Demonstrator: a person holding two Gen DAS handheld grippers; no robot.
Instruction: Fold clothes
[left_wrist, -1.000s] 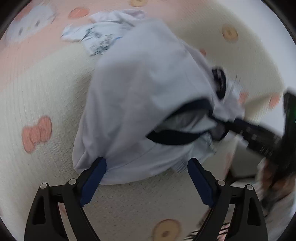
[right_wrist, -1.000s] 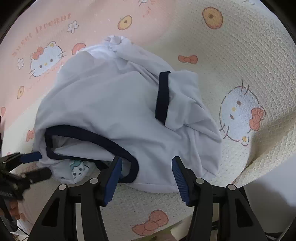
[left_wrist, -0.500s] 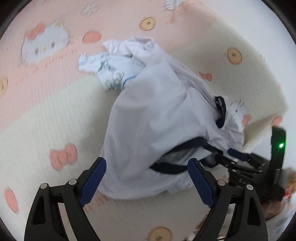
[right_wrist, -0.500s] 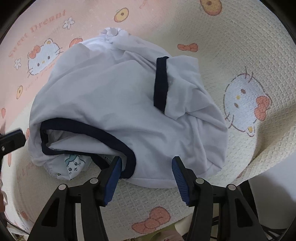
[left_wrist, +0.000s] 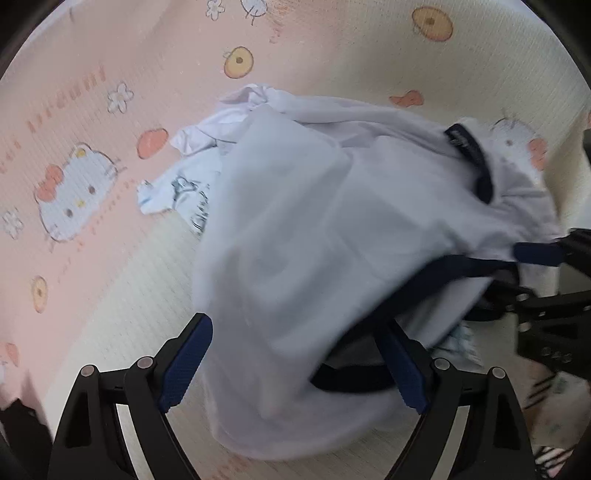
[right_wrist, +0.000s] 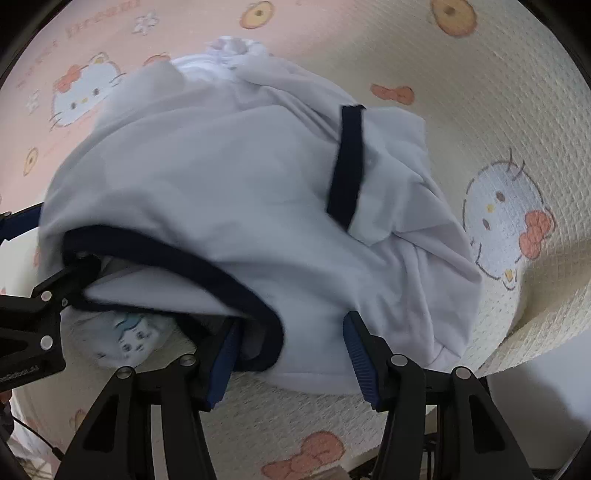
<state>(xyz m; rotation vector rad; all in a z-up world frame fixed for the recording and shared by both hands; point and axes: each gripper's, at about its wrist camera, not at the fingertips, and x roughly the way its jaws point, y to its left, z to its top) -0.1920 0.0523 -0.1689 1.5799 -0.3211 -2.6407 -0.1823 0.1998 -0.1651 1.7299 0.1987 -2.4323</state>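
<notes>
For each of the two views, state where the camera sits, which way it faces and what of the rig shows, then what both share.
Left wrist: on the left gripper, angled down at the crumpled white T-shirt with navy trim; its open blue-padded fingers frame the bottom, right gripper at right edge.
Right wrist: on the right gripper, facing down at the collar; open fingers below, left gripper at left.
Shared: shirt, cat-print pink and cream mat.

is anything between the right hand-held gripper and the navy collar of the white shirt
Nothing visible is. The right hand-held gripper stands open right at the white shirt, and the navy collar curves down between its fingers with no other thing in front. A printed garment lies under the shirt, off to the left.
</notes>
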